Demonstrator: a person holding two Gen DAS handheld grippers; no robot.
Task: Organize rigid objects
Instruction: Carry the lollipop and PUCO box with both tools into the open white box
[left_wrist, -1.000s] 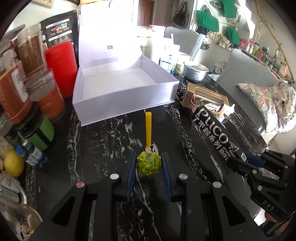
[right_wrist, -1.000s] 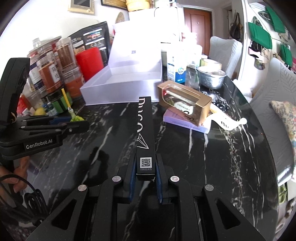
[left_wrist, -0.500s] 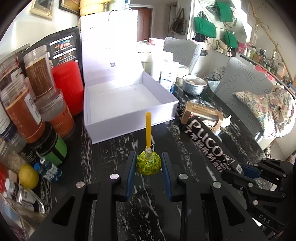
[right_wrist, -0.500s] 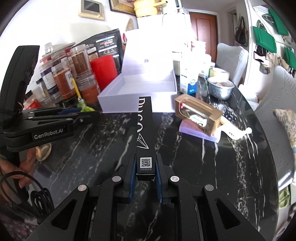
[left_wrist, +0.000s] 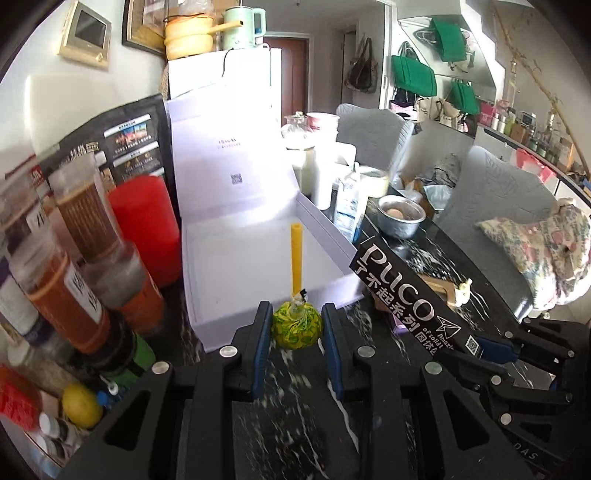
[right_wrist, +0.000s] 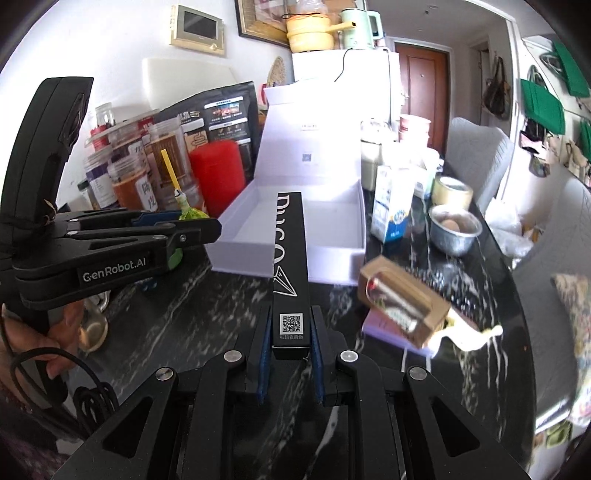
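Note:
My left gripper (left_wrist: 295, 328) is shut on a yellow-green lollipop (left_wrist: 295, 326) with a yellow stick pointing up; it hangs above the black marble table, just before the open white box (left_wrist: 258, 254). My right gripper (right_wrist: 290, 332) is shut on a long black PUCO box (right_wrist: 290, 251) whose far end reaches over the white box's (right_wrist: 295, 218) front wall. The black box also shows in the left wrist view (left_wrist: 406, 299), and the lollipop in the right wrist view (right_wrist: 190, 214).
Jars (left_wrist: 85, 240) and a red canister (left_wrist: 144, 225) crowd the left of the white box. A tan window box (right_wrist: 402, 302) on a purple one, a metal bowl (right_wrist: 456, 229) and a milk carton (right_wrist: 391, 210) stand to the right.
Both grippers have risen and moved forward toward the white box, each carrying its object. The black box's far end now overlaps the white box's front wall.

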